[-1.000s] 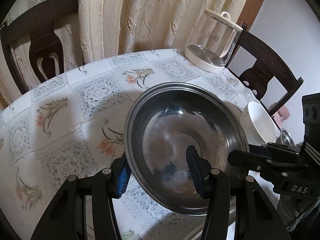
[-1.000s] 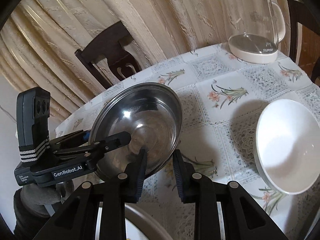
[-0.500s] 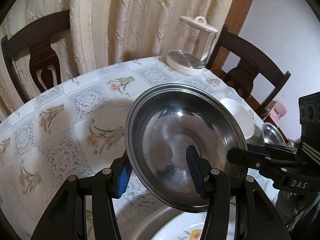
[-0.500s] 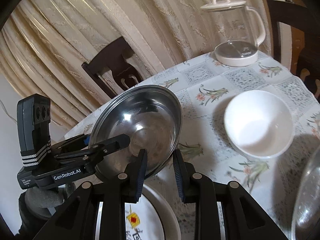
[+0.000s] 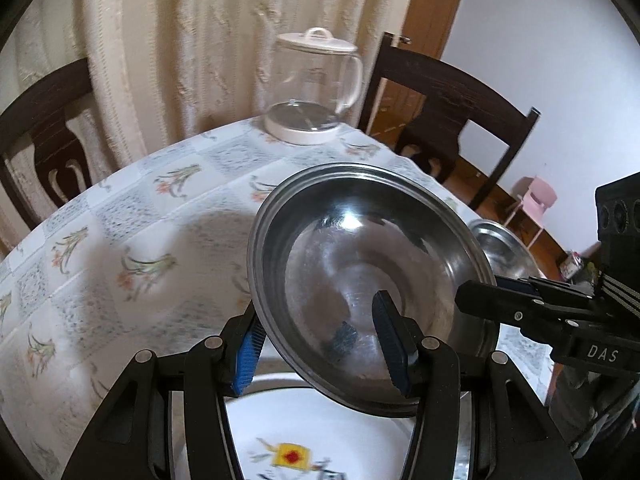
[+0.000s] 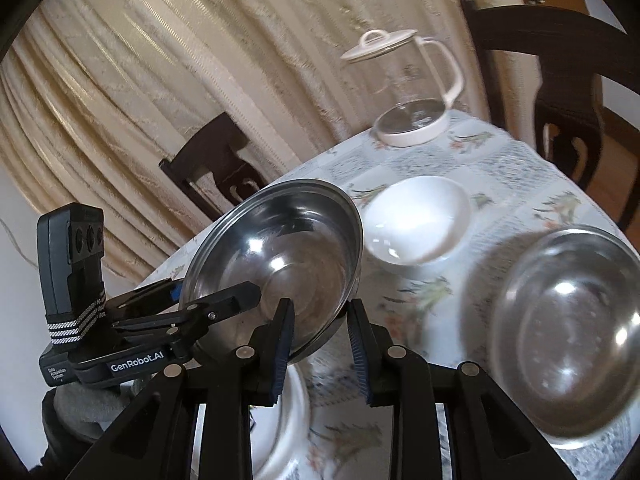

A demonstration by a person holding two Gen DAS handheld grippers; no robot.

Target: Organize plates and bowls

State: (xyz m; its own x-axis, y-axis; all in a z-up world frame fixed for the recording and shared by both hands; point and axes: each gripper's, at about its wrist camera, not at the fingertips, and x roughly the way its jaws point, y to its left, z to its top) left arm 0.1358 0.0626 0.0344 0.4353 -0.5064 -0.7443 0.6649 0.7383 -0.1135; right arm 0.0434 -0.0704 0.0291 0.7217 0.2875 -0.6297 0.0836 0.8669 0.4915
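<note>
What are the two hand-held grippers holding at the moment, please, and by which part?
Both hold one steel bowl by its rim: the left hand-held gripper at the near-left edge, the right hand-held gripper at the opposite edge.

Shiny silver steel bowl (image 5: 360,272), plain white bowl (image 6: 416,220), floral-and-lace-patterned white tablecloth (image 5: 132,240), cream curtain (image 6: 180,60), blue-padded black fingers (image 5: 246,354).

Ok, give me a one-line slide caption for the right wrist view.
Both claws grip one steel bowl by its rim above a floral tablecloth, beside a white bowl and a second steel bowl.
</note>
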